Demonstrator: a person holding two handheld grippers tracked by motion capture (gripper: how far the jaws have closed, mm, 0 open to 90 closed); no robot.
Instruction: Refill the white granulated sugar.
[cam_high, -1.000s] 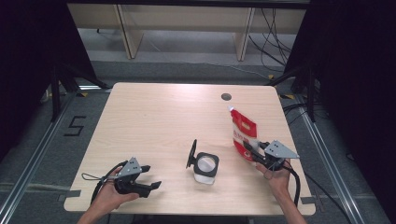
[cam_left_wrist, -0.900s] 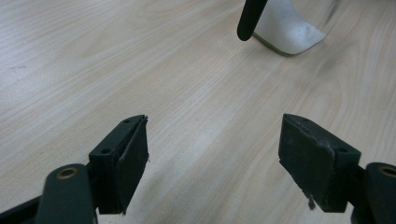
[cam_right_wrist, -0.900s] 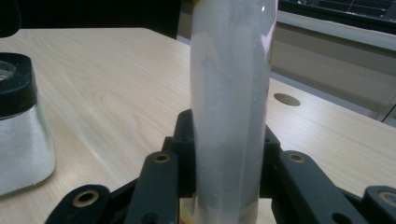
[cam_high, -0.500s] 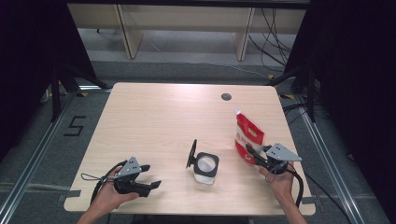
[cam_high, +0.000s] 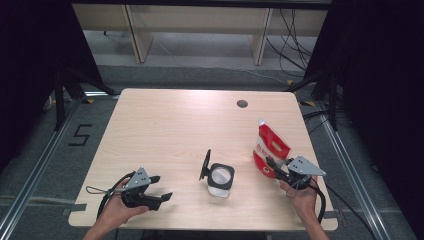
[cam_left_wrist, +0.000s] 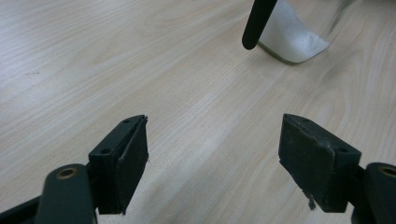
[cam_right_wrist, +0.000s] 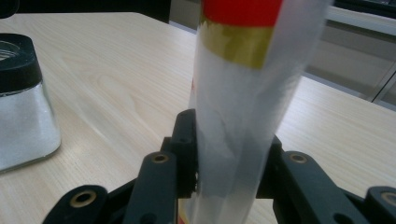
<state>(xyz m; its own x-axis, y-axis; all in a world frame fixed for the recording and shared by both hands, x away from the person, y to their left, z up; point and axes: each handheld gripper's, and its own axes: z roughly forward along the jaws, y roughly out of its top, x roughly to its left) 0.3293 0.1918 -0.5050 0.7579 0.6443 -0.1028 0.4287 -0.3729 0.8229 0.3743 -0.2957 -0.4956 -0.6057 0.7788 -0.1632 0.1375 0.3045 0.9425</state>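
A red and white pouch (cam_high: 271, 145) stands upright near the table's right edge. My right gripper (cam_high: 273, 168) is shut on its lower part. In the right gripper view the pouch (cam_right_wrist: 238, 70) sits squeezed between the jaws of my right gripper (cam_right_wrist: 231, 135), which have just been opening slightly with the pouch still between them. A square glass jar (cam_high: 220, 180) of white powder stands at the front middle, its black lid (cam_high: 205, 164) flipped up on its left side. My left gripper (cam_high: 161, 187) rests open at the front left, pointing toward the jar (cam_left_wrist: 294, 39), its jaws (cam_left_wrist: 215, 135) empty.
The wooden table (cam_high: 165, 130) has a round dark cable hole (cam_high: 242, 104) at its back right. A black cable (cam_high: 102, 192) loops beside the left hand near the front edge. Metal rails run along the floor on both sides.
The right hand has shifted the pouch a little to the right and stood it more upright. The left gripper and the jar have not moved.
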